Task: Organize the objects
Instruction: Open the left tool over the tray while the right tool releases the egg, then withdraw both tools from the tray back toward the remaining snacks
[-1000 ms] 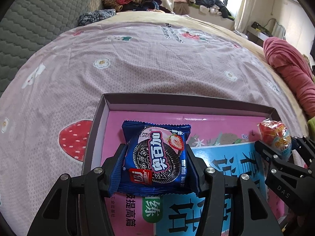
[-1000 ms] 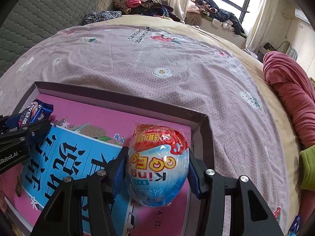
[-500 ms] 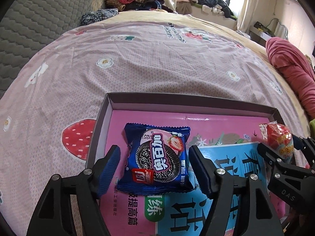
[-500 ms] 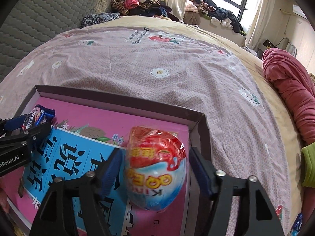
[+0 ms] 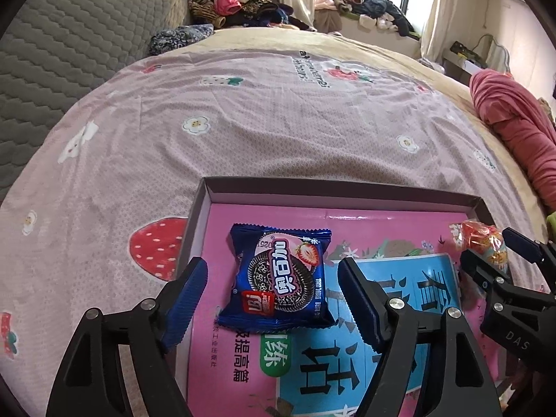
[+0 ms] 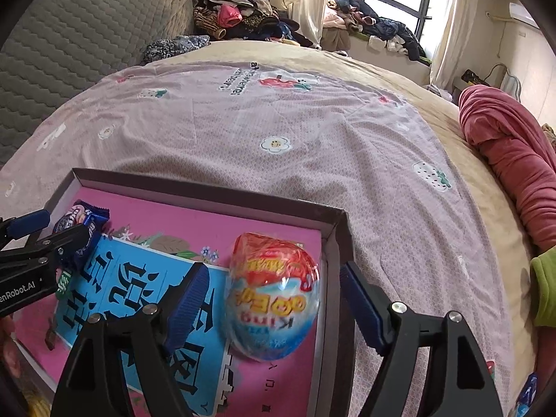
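A blue cookie packet (image 5: 279, 279) lies flat in the far left corner of a shallow box (image 5: 333, 189) with a pink and blue printed floor. My left gripper (image 5: 272, 283) is open, its fingers on either side of the packet and clear of it. A wrapped red and blue toy egg (image 6: 272, 299) lies in the box's far right corner, by the box wall (image 6: 335, 229). My right gripper (image 6: 274, 299) is open around the egg without touching it. The packet (image 6: 81, 231) shows in the right wrist view, and the egg (image 5: 484, 243) in the left wrist view.
The box rests on a bed with a pink strawberry-print sheet (image 5: 278, 111). A grey quilted headboard (image 5: 69, 41) is at the left. A rolled pink blanket (image 6: 514, 160) lies at the right. Piled clothes (image 6: 243, 14) sit beyond the bed by the window.
Both grippers have opened and let go. The cookie packet and the egg now lie in the box. Both grippers have drawn back a little.
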The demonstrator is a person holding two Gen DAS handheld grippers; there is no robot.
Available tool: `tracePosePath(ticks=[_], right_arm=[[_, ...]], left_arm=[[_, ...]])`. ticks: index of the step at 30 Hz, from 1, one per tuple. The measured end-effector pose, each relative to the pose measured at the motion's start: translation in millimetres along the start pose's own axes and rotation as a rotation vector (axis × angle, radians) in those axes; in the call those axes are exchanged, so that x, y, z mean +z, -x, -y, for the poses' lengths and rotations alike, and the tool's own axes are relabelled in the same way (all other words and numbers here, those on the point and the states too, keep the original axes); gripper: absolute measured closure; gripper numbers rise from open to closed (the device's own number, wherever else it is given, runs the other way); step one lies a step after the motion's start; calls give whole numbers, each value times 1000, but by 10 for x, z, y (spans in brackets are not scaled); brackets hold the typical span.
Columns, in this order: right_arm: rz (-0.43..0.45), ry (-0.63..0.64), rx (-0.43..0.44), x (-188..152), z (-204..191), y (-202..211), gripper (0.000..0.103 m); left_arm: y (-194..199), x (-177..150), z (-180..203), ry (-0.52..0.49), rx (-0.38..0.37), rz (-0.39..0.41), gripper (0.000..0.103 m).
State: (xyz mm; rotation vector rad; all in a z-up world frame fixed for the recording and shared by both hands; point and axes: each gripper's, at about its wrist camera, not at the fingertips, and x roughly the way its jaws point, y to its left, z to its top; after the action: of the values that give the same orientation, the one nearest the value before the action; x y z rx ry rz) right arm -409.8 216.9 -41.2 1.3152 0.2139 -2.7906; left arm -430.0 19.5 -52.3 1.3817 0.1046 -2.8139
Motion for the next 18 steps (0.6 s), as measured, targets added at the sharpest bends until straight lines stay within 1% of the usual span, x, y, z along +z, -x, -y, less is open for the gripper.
tracePosePath(ticks=[3, 5, 7, 11, 12, 13, 15, 17, 18], right_arm=[[8, 0, 3, 9, -1, 32, 23], [15, 1, 6, 16, -8, 66, 21], [22, 3, 7, 14, -9, 101, 20], [45, 11, 15, 34, -16, 225, 19], [49, 10, 15, 40, -15, 249, 18], [58, 9, 18, 46, -8, 295, 15], [74, 7, 32, 53, 6, 396, 11], [100, 3, 41, 58, 32, 520, 10], [111, 1, 42, 64, 45, 565, 10]], left_arm=[[41, 4, 7, -13, 16, 7, 22], [58, 0, 24, -27, 48, 16, 22], [82, -2, 21, -28, 56, 24, 22], [178, 10, 8, -22, 27, 40, 22], [207, 14, 5, -19, 22, 46, 21], [245, 19, 6, -19, 17, 55, 19], [353, 30, -2, -17, 8, 87, 18], [457, 48, -26, -6, -3, 117, 17], [516, 55, -43, 0, -20, 127, 17]])
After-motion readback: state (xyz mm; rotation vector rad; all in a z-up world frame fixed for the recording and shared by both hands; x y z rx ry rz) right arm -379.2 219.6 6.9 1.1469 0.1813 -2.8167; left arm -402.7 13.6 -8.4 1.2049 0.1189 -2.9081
